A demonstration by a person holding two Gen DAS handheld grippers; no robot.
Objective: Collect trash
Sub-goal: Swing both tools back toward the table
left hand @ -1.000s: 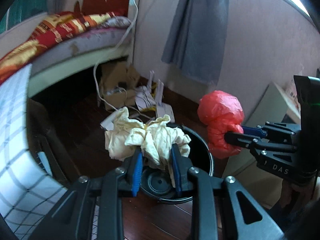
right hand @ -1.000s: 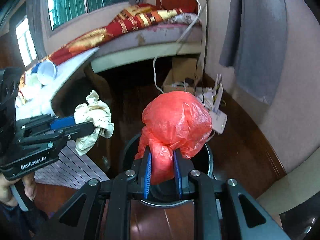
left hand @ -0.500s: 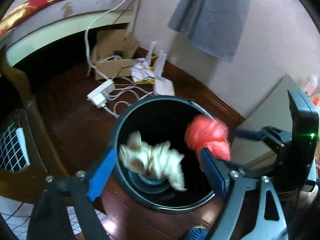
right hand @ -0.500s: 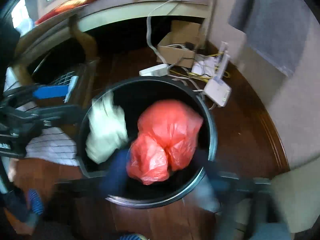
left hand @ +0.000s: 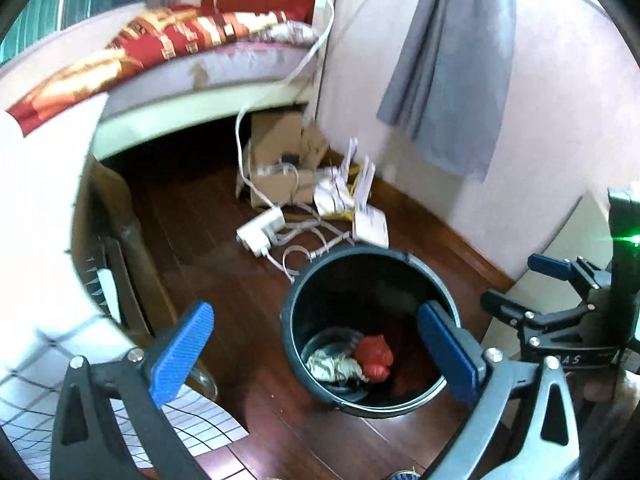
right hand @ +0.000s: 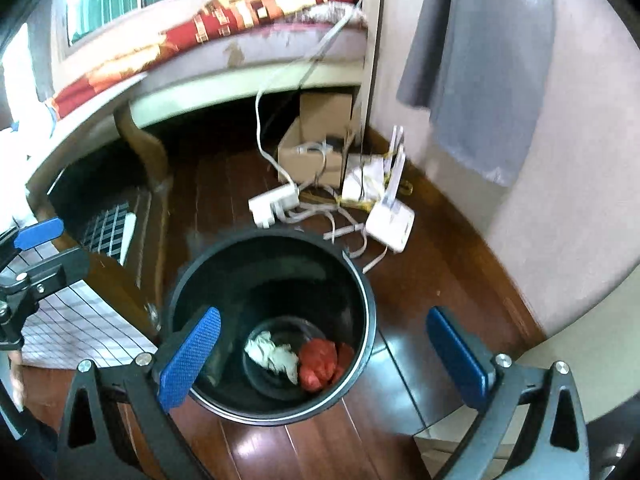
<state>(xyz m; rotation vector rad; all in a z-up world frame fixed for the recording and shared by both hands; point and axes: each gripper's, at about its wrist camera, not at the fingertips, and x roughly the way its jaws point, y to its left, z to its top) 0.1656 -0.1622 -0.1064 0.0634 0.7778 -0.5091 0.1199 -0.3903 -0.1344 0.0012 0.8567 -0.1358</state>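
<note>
A black round bin stands on the dark wood floor. At its bottom lie a crumpled cream wad and a red plastic bag, side by side. My left gripper is open and empty, held above the bin's near rim. My right gripper is open and empty above the bin; it also shows at the right of the left wrist view. The left gripper shows at the left edge of the right wrist view.
A white power strip, cables, a white router and a cardboard box lie on the floor by the wall. A bed stands behind. A checked cloth hangs at left. A grey curtain hangs on the wall.
Both grippers opened over the bin. The cream wad and the red bag dropped from the jaws to the bin's bottom. Both grippers have since drawn up and back.
</note>
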